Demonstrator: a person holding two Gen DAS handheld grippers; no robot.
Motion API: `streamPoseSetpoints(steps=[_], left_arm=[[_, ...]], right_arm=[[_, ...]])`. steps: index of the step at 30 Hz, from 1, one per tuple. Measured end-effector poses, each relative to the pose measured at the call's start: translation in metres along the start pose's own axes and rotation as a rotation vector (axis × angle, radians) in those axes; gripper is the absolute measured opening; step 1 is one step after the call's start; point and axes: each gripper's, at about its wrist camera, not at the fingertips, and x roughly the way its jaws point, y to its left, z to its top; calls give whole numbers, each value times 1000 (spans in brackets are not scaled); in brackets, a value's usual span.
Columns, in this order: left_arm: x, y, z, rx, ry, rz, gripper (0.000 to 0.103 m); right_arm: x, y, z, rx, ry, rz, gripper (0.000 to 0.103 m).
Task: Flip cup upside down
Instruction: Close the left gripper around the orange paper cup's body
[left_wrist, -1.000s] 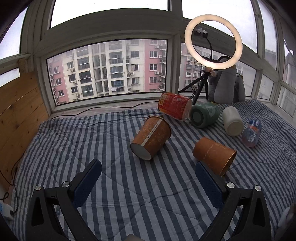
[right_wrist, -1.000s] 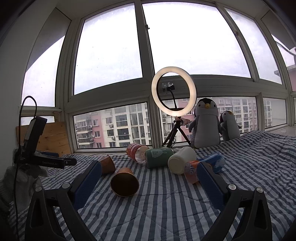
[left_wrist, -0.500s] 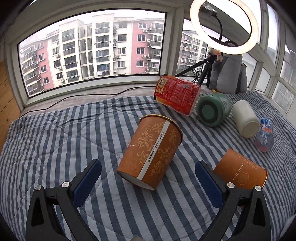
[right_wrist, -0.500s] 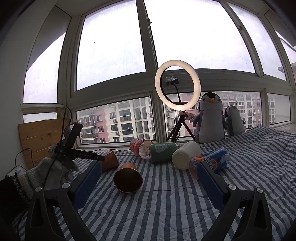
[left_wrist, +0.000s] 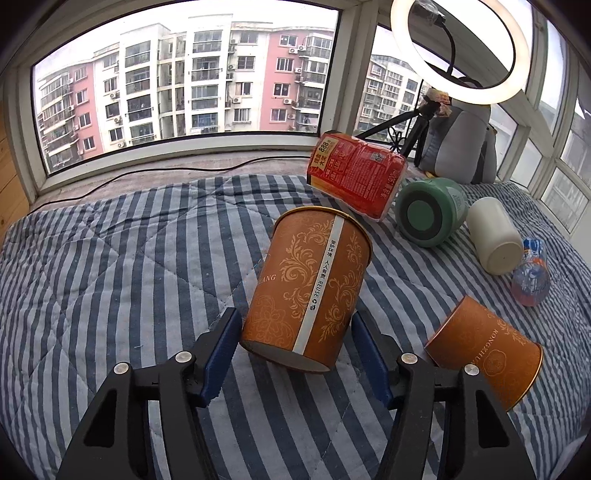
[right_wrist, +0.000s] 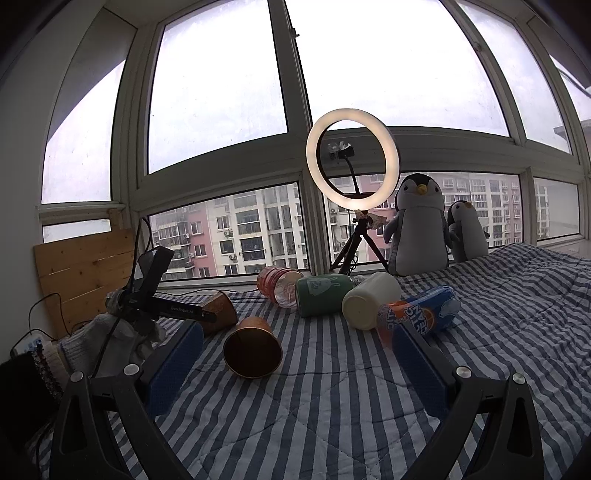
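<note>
An orange paper cup with gold scrollwork (left_wrist: 308, 288) lies on its side on the striped quilt (left_wrist: 110, 280), base towards me. My left gripper (left_wrist: 295, 341) has its blue pads on both sides of the cup's base end and is shut on it. The same cup (right_wrist: 219, 312) shows partly hidden behind the left gripper in the right wrist view. A second orange cup (left_wrist: 487, 347) lies on its side to the right, its mouth facing the right wrist camera (right_wrist: 253, 347). My right gripper (right_wrist: 295, 365) is open and empty, held above the quilt.
A red-labelled bottle (left_wrist: 356, 175), a green tumbler (left_wrist: 430, 212), a white cup (left_wrist: 493, 236) and a Fanta bottle (right_wrist: 419, 314) lie behind the cups. A ring light on a tripod (right_wrist: 352, 162) and two penguin toys (right_wrist: 419, 225) stand by the window.
My left gripper has moved forward to the scrollwork cup and closed its pads on the cup's base end. My right gripper has shifted slightly and stays open.
</note>
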Motion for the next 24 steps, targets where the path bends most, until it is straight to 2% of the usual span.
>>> streamPoseSetpoints(steps=[4,9,12,16,24], left_arm=[[-3,-2,-3,-1,2,4,64],[-11,-3,-8,-10,0,2,64],[-23,-2,-15,-29,0,-12,64],[-44,-7,-34,-19,9,-23,64],[-96,-30,-81,11,4,-52,63]], right_arm=[[3,-1,1,3,14,-1,101],[20,-1,0,-7,94,1,101],[23,-2,-1,-5,108,-7,101],[23,-1,-1,-8,115,-19,101],[28,16,-6,-95,226,26,101]])
